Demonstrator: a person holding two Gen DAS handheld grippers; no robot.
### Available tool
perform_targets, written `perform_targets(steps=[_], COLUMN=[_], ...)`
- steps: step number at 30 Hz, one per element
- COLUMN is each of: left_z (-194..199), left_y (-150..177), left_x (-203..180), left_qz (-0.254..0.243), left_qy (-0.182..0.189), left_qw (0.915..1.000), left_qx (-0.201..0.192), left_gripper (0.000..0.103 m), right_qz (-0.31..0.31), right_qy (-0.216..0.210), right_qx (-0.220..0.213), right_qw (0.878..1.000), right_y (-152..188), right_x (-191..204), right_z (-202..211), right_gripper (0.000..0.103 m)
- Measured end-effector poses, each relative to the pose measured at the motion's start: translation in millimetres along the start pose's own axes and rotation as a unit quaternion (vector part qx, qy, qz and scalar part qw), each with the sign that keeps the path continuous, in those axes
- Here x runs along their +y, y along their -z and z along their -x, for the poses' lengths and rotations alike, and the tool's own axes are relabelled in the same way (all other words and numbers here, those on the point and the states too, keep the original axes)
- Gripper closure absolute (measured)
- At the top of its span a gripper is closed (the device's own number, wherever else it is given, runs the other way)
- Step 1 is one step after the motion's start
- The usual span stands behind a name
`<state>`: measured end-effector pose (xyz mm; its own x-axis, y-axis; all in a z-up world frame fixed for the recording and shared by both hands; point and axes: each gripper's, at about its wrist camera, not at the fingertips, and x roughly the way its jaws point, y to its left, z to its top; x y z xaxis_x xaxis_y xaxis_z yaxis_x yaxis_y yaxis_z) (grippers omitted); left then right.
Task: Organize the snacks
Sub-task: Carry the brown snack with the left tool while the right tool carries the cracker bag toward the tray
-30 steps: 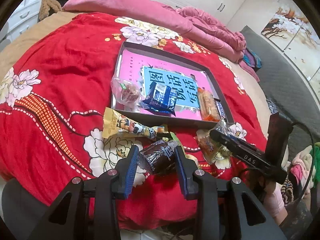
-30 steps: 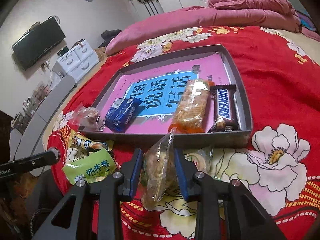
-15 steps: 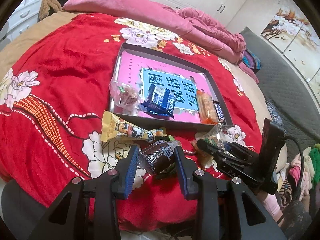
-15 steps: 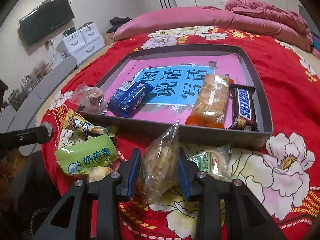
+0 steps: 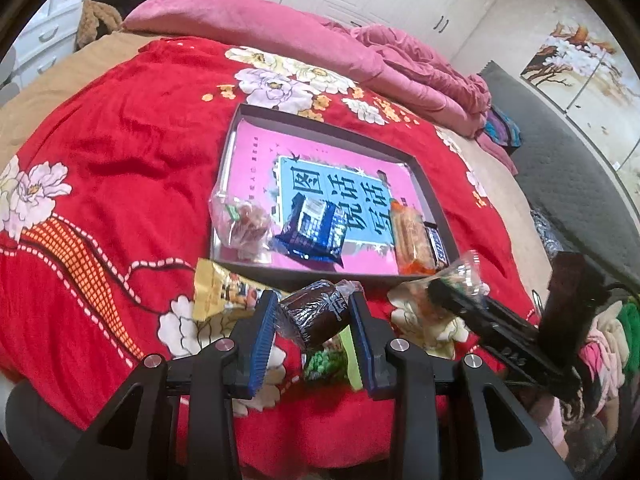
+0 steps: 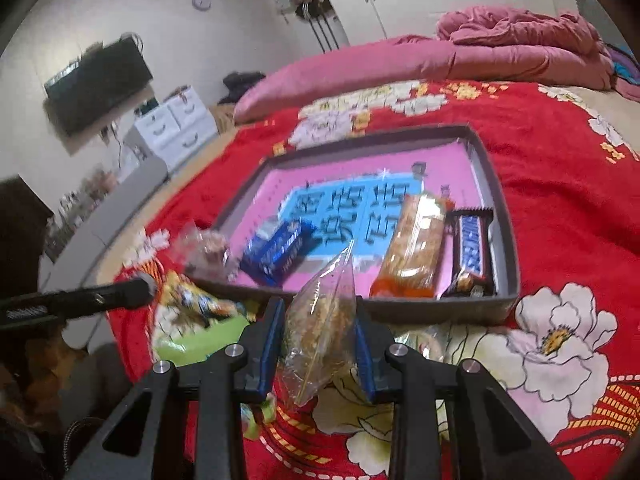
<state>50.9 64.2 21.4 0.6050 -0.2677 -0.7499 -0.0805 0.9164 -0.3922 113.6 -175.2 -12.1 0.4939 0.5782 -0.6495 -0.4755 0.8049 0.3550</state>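
Observation:
My left gripper (image 5: 314, 304) is shut on a dark brown wrapped snack (image 5: 316, 316), held above the red blanket just short of the grey tray (image 5: 320, 128). My right gripper (image 6: 320, 308) has a clear bag of golden crumbly snack (image 6: 320, 320) between its pads, and its jaws are closing on it near the tray's front wall. Inside the tray (image 6: 508, 240) lie a blue packet (image 6: 276, 252), an orange cracker pack (image 6: 416, 252) and a Snickers bar (image 6: 470, 252). A clear pouch of pinkish snack (image 5: 244, 226) leans at the tray's left corner.
On the blanket in front of the tray lie a yellow packet (image 5: 224, 294), a green packet (image 6: 192, 340) and a small clear pack (image 6: 420, 340). The pink duvet (image 5: 280, 28) is piled at the far side of the bed. The bed's edge runs right under both grippers.
My right gripper has risen a little with the clear bag and swung towards the tray's front wall. The left gripper keeps the same grip and has barely shifted.

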Motion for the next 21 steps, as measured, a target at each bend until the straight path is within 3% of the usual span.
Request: perform_targets(steps=[21], left_z=[-43.2], left_y=[-27.8], left_x=[-5.0], left_qz=[-0.023], left_qy=[-0.044], left_qw=[0.9988], left_qx=[0.002], left_gripper=[0.065], right_qz=[-0.06], right_qy=[0.006], right_qx=[-0.081], right_qw=[0.995], right_y=[-32.7], right_x=[-41.6], right_z=[26.6], right_gripper=[0.07])
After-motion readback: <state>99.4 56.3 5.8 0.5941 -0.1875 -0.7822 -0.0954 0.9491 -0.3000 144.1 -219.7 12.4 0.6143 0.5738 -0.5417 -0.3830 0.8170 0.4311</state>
